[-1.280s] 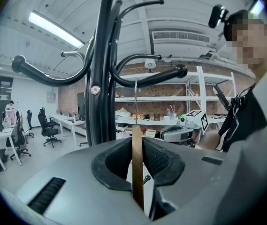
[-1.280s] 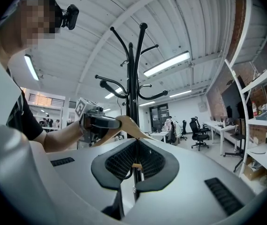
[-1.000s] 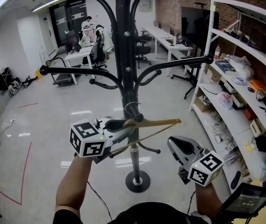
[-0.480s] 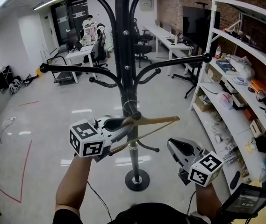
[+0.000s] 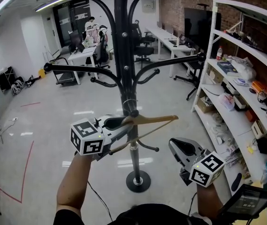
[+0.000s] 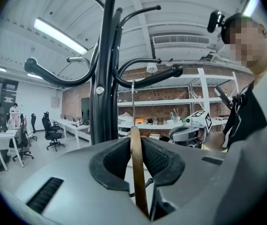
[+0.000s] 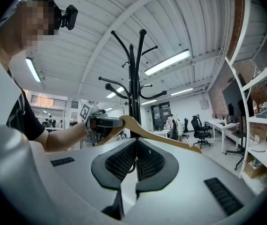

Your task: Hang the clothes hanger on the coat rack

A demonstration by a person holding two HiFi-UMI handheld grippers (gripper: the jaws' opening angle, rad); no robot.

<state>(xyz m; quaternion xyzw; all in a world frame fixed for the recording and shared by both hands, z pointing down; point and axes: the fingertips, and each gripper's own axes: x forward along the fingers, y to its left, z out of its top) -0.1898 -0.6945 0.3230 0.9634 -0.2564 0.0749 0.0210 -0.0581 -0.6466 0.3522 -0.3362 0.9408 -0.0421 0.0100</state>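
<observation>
A black coat rack (image 5: 123, 55) stands right before me, its curved arms (image 5: 180, 61) spreading left and right. My left gripper (image 5: 124, 125) is shut on the left end of a wooden clothes hanger (image 5: 156, 121), level beside the pole. In the left gripper view the wood (image 6: 137, 172) is clamped between the pads of the left gripper (image 6: 135, 149). The hanger's wire hook (image 6: 133, 102) rises toward a rack arm (image 6: 147, 76); whether it rests on it I cannot tell. My right gripper (image 5: 173, 144) hangs lower right, shut and empty. In its view the right gripper (image 7: 136, 161) faces the hanger (image 7: 161, 132).
White shelving (image 5: 246, 102) full of small items runs along the right. The rack's round base (image 5: 138, 181) sits on the shiny floor below my hands. Desks and office chairs (image 5: 86, 50) stand far back. Red tape (image 5: 27, 163) marks the floor at left.
</observation>
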